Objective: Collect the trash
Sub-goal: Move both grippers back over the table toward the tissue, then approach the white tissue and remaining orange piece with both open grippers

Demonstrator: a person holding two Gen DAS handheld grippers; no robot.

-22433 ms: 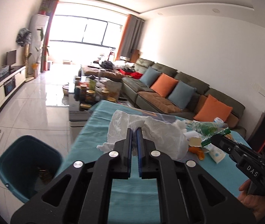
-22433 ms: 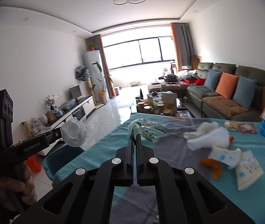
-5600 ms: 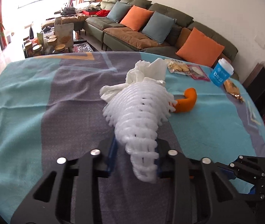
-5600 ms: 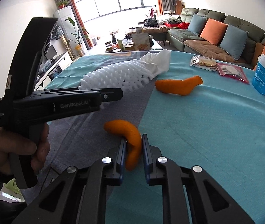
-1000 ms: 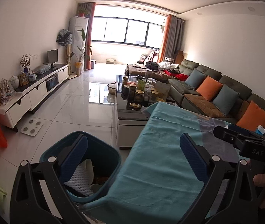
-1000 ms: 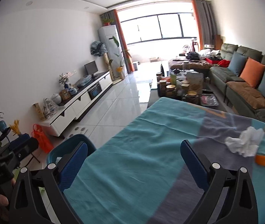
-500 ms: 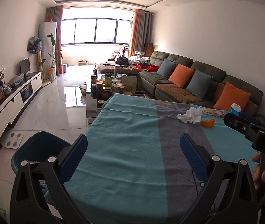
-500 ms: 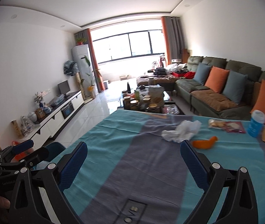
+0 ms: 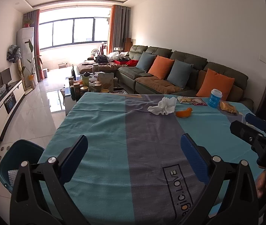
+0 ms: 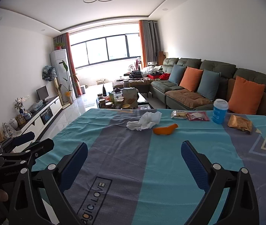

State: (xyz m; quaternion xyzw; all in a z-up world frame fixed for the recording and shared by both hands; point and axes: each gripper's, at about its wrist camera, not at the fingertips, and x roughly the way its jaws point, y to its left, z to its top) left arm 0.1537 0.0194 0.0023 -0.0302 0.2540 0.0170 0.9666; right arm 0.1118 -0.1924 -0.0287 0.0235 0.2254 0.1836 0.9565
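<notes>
A crumpled white tissue and an orange peel lie at the far side of the teal and grey tablecloth. They also show in the right wrist view, the tissue and the peel. My left gripper is open and empty over the near table. My right gripper is open and empty too. The teal bin stands on the floor at the table's left; white foam netting shows inside it.
Snack packets, a blue paper cup and a gold packet lie at the table's far right. A coffee table with jars stands beyond. A green sofa runs along the right wall.
Both grippers have swung from the bin side to face the table and moved closer to the tissue and peel. Both stay open and empty.
</notes>
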